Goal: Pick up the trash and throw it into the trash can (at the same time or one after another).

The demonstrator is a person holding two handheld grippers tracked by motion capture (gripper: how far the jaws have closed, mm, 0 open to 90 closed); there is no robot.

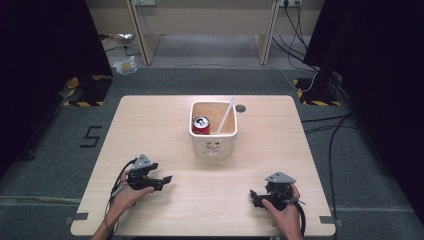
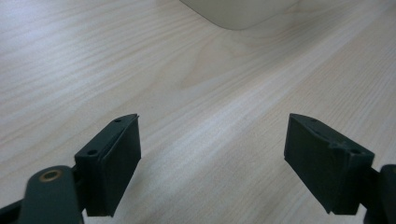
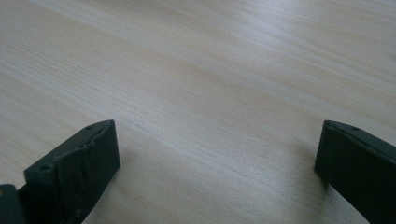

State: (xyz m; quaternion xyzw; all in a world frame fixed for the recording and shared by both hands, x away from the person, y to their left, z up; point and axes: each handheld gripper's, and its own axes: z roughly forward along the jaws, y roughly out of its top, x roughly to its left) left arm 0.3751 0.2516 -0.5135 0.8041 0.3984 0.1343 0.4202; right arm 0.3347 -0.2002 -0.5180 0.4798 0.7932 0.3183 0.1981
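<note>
While two hand-held grippers [image 1: 162,181] [image 1: 256,197] gape, one bin [image 1: 214,145] holds one can [image 1: 201,125].

"5" on floor [image 1: 92,136]

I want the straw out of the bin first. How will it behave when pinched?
The straw looks thin and hollow, so it is probably very light and may flatten or bend under a hard pinch. It leans loosely on the bin rim beside the can, so a nudge would likely slide it along the rim.

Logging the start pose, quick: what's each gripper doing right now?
Left gripper: open, holding nothing, above the table.
Right gripper: open, holding nothing.
</note>
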